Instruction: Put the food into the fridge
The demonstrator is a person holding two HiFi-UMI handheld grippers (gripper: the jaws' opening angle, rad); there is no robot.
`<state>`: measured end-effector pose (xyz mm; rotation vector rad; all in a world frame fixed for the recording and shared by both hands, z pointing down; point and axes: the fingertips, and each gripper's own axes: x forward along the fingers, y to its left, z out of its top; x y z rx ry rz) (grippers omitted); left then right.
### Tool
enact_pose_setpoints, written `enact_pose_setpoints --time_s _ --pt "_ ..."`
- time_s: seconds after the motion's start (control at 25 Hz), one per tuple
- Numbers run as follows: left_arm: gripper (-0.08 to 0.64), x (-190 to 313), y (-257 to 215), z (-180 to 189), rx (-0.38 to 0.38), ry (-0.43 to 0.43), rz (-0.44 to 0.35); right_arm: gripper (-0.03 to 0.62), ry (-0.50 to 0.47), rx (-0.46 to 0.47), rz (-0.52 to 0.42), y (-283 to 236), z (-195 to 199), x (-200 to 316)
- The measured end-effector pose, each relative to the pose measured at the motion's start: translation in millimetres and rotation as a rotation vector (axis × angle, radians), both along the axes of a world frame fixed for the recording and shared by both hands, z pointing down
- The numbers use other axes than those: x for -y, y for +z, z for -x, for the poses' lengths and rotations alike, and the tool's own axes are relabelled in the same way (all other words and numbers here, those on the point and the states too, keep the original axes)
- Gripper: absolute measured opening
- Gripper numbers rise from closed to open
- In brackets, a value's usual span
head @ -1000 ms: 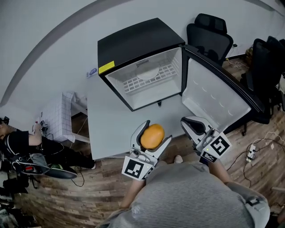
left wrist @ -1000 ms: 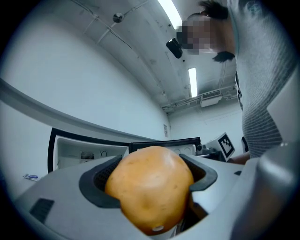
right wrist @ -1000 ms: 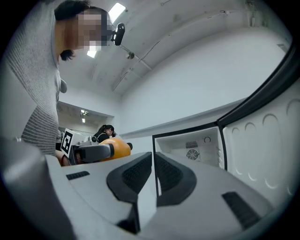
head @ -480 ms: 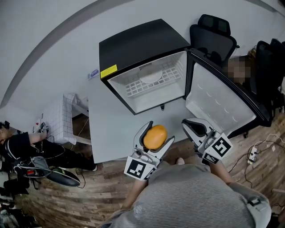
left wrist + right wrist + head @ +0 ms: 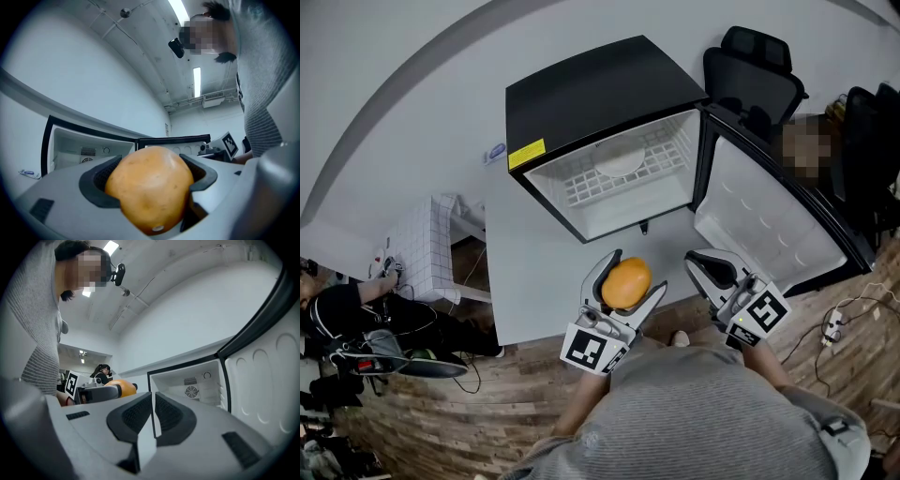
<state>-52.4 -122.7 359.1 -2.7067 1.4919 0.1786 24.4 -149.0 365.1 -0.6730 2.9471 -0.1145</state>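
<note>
- the left gripper (image 5: 636, 274) holds the round orange food (image 5: 626, 283) in front of the open fridge (image 5: 581, 84), above the near edge of the table (image 5: 520, 272). its jaws stand wide and press on both sides of the food.
- the right gripper (image 5: 701, 264) is also in front of the fridge, close to the open door (image 5: 769, 220). its jaws are together and hold nothing.
- the step in hand seems to be carrying the food into the fridge. the person should move the left gripper straight towards the opening, level, and not loosen the jaws, because a round thing can roll out.
- the wire shelf (image 5: 619, 178) inside the fridge looks free at its front. the food is best lowered until it rests there, and only then should the jaws open.
- the right gripper is best held aside from the opening, ready for the door.
</note>
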Motion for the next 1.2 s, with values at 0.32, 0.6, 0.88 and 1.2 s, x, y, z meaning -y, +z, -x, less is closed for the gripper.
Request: enact_pose_setpoints --time_s 0.32,0.6,0.88,1.2 --pt "0.393 45.2 1.3 18.1 0.025 -0.019 -0.015 0.014 0.0 -0.017 0.033 17.2 1.3 21.9" --pt "0.393 103.2 8.2 42.7 0.064 -0.054 -0.017 0.014 0.015 -0.016 0.08 36.6 9.4 41.9" --pt "0.393 162.2 29.0 57.9 0.12 -0.054 0.022 0.014 0.015 -0.029 0.134 60.0 22.1 57.5" --pt "0.393 225.8 51.6 69.8 0.184 -0.055 0.053 0.014 0.036 -0.021 0.182 81.2 32.0 76.2"
